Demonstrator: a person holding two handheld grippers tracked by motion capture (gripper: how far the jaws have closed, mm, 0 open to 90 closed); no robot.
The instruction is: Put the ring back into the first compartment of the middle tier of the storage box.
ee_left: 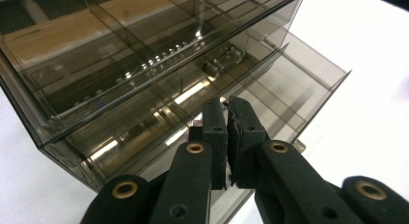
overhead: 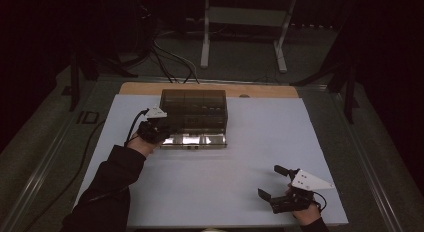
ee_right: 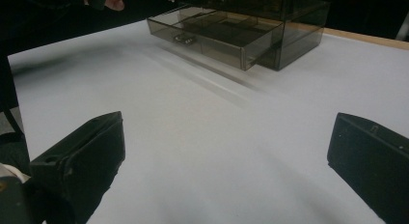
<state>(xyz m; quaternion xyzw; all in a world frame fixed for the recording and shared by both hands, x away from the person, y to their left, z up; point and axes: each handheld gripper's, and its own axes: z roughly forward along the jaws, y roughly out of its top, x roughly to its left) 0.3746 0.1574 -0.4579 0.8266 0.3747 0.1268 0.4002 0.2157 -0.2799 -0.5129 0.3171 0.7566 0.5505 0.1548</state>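
Presently I find the left gripper (overhead: pixel 156 129) at the left front corner of a smoke-tinted clear plastic drawer cabinet (overhead: pixel 195 109), which stands toward the far side of the white table sheet (overhead: pixel 220 192), a little left of its middle. From the left gripper's own camera, its two black jaws stand pressed together with nothing visibly pinched between the pads; their tips (ee_left: pixel 226 119) sit just over the cabinet's lower drawer (ee_left: pixel 270 93). I cannot tell whether the tips touch the drawer wall or merely hang just above it.

That lower drawer (overhead: pixel 197 140) is pulled out toward my side of the table, while the tiers above it sit flush in the cabinet body. Thin partitions divide the drawer into compartments. A small pale item lies in one of them, seen in the right gripper view (ee_right: pixel 184 38); it is too small for me to identify.

My right gripper (overhead: pixel 275 184) rests low near the right front corner of the sheet, well apart from the cabinet. Its jaws stand wide apart, with bare white sheet between them and nothing held. In its own view the left finger (ee_right: pixel 84 151) and the right finger (ee_right: pixel 371 161) frame the cabinet (ee_right: pixel 289 21) far across the table.

Beyond the sheet, a strip of the wooden tabletop (overhead: pixel 260 90) shows along the far edge. Dark cables (overhead: pixel 170 59) trail across the floor behind it, beside a pale metal stand (overhead: pixel 245 22).
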